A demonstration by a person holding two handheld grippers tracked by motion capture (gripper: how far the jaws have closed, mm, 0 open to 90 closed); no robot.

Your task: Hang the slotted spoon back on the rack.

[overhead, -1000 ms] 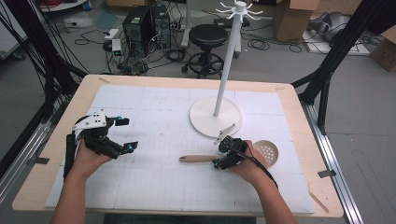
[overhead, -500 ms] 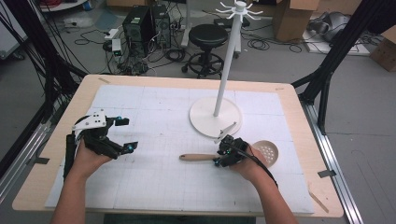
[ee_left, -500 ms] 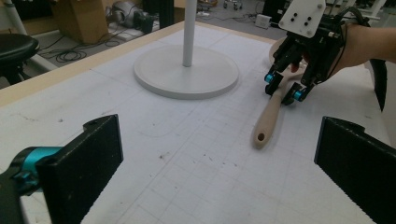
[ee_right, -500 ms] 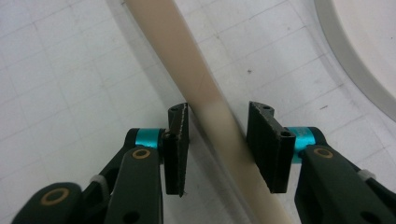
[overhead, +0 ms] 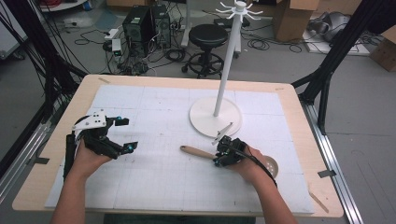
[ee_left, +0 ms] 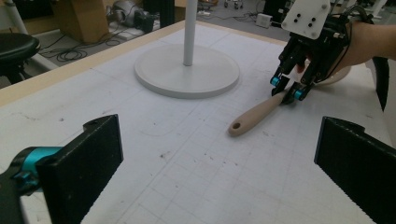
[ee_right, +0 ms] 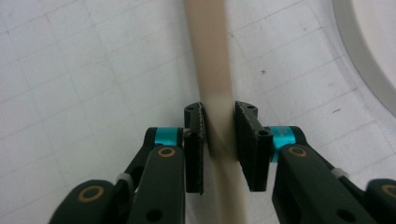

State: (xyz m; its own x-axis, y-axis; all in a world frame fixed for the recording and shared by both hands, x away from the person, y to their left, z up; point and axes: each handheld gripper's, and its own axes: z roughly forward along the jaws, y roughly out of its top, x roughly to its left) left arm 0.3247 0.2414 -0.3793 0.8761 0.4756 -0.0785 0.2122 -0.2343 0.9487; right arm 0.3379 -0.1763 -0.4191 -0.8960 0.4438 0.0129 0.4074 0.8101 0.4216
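Observation:
A spoon with a pale wooden handle [overhead: 198,152] lies on the white mat; its round slotted head [overhead: 271,164] peeks out beyond the person's right hand. My right gripper [overhead: 218,157] is shut on the handle [ee_right: 210,70], one pad against each side. From the left gripper view the handle [ee_left: 257,114] points toward me out of the right gripper [ee_left: 287,88]. My left gripper [overhead: 127,134] rests at the mat's left side, wide open and holding nothing [ee_left: 219,172].
A white stand with a round base [overhead: 215,116] and a tall pole [overhead: 227,65] topped with hooks rises just behind the spoon. Its base rim [ee_right: 359,51] lies close to the right gripper. A wooden table border [overhead: 299,121] frames the mat.
The handle's free end sits slightly farther up in the high view than a second ago, with the right gripper on it. The left gripper has not moved.

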